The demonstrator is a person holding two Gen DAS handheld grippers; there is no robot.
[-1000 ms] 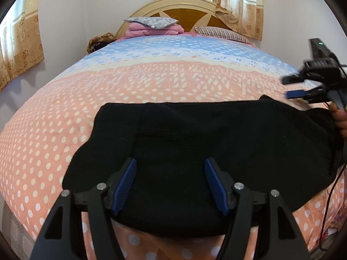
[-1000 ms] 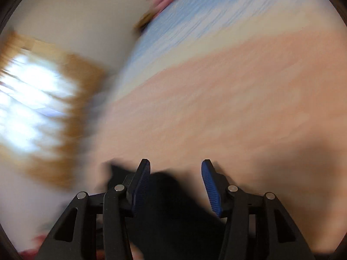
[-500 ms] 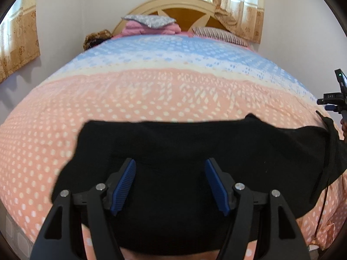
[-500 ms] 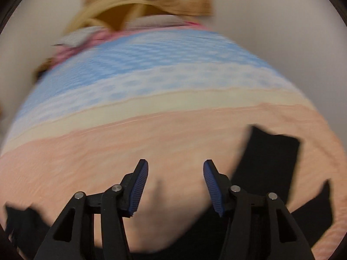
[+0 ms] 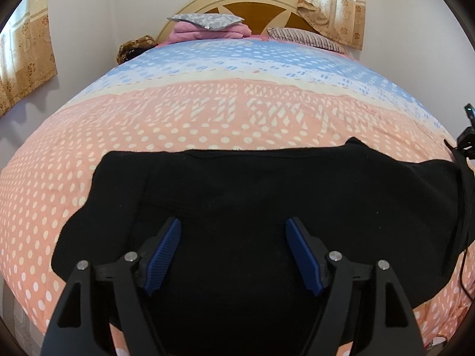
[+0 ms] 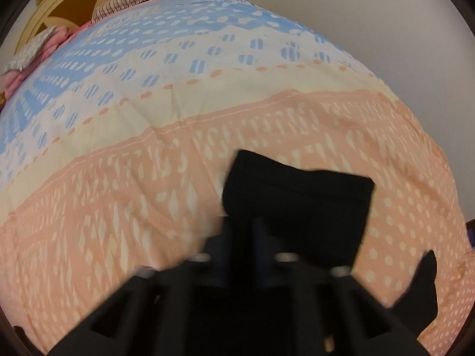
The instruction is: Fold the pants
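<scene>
Right gripper (image 6: 246, 255) swung over, closing on pants (image 5: 267, 207), left gripper (image 5: 233, 255) opening, bed (image 5: 207, 118).

pants (image 5: 267, 195): matt black cloth, maybe knit
bedspread (image 5: 207, 112): smooth printed cotton-like cloth
headboard (image 5: 255, 6): glossy wood

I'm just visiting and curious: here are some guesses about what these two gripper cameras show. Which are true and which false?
1. The black pants lie on a bedspread with pink and blue dotted bands. True.
2. The left gripper is clamped tight on the cloth. False: its blue pads stand apart over the pants, and the jaws are opening.
3. A folded pink stack with a grey pillow on top sits near the headboard. True.
4. The pants are red. False: they are black.
5. The right gripper is over bare bedspread only. False: black cloth lies right at its blurred, closing jaws.
</scene>
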